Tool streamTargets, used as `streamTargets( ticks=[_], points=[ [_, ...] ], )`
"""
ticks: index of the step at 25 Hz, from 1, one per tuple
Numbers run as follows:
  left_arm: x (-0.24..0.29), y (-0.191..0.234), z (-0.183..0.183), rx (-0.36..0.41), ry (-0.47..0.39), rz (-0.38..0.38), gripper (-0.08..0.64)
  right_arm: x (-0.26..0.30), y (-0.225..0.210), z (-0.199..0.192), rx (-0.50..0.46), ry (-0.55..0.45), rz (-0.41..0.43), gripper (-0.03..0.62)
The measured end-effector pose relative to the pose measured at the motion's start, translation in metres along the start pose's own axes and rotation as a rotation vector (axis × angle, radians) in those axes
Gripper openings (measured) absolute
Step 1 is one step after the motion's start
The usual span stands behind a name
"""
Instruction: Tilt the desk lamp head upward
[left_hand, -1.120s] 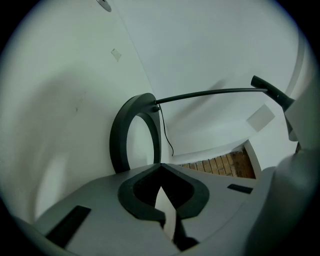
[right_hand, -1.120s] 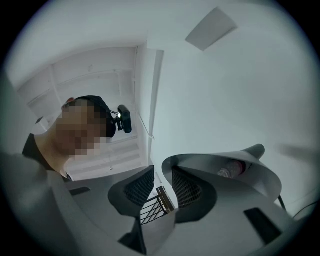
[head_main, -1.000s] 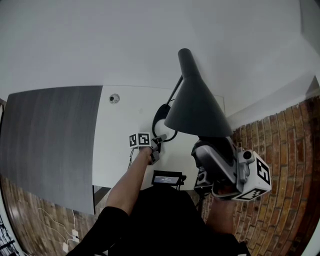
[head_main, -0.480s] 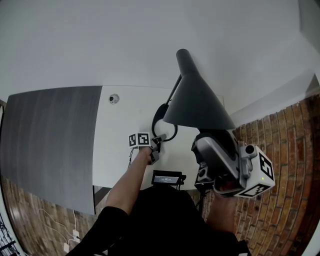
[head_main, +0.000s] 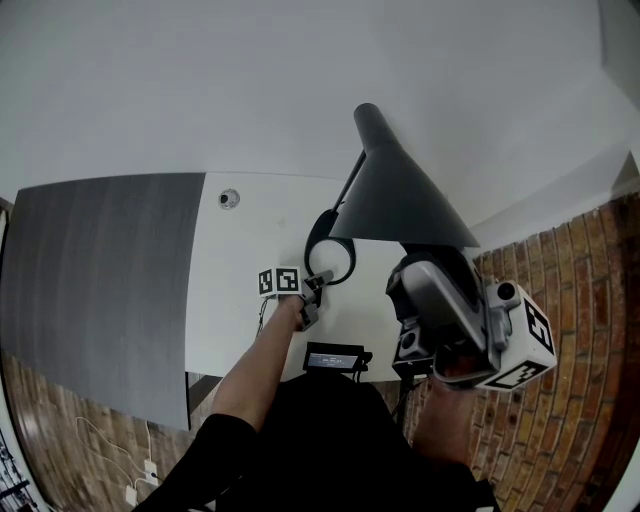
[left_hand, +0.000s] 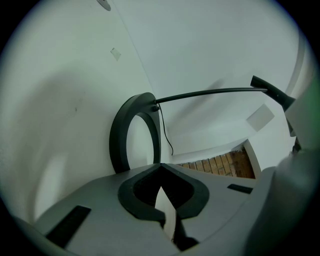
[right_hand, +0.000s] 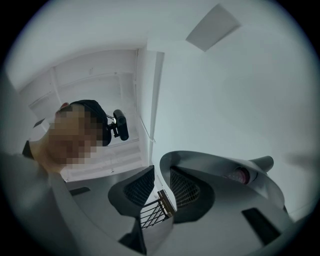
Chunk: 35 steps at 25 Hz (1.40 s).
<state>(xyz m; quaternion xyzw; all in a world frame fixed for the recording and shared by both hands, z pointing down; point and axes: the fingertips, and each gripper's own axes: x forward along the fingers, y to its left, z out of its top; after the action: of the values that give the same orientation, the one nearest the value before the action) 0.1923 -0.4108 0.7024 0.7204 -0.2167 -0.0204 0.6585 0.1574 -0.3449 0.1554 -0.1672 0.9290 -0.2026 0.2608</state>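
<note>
One desk lamp (head_main: 385, 200) stands on the white table (head_main: 240, 300), its single cone head (head_main: 400, 205) above its one ring base (left_hand: 118, 142). Of two grippers, the right gripper (right_hand: 161, 172) straddles the head's rim with jaws apart and unclamped, and one bulb (right_hand: 241, 174) shows inside. The left gripper (left_hand: 160, 167), pinched shut and empty, sits near the ring base.

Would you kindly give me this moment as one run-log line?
step: tilt lamp head up | right gripper: open, astride its rim | left gripper: shut, empty, near base
</note>
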Motion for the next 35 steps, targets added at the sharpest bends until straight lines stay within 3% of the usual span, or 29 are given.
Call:
streamTargets(
  ticks=[19, 35],
  points=[
    [0.003, 0.001, -0.001, -0.004, 0.008, 0.001, 0.009, 0.017, -0.010, 0.027, 0.015, -0.021, -0.019, 0.103],
    [0.001, 0.000, -0.002, 0.004, 0.013, -0.007, 0.009, 0.026, -0.011, 0.039, 0.115, -0.056, -0.032, 0.103]
  ],
)
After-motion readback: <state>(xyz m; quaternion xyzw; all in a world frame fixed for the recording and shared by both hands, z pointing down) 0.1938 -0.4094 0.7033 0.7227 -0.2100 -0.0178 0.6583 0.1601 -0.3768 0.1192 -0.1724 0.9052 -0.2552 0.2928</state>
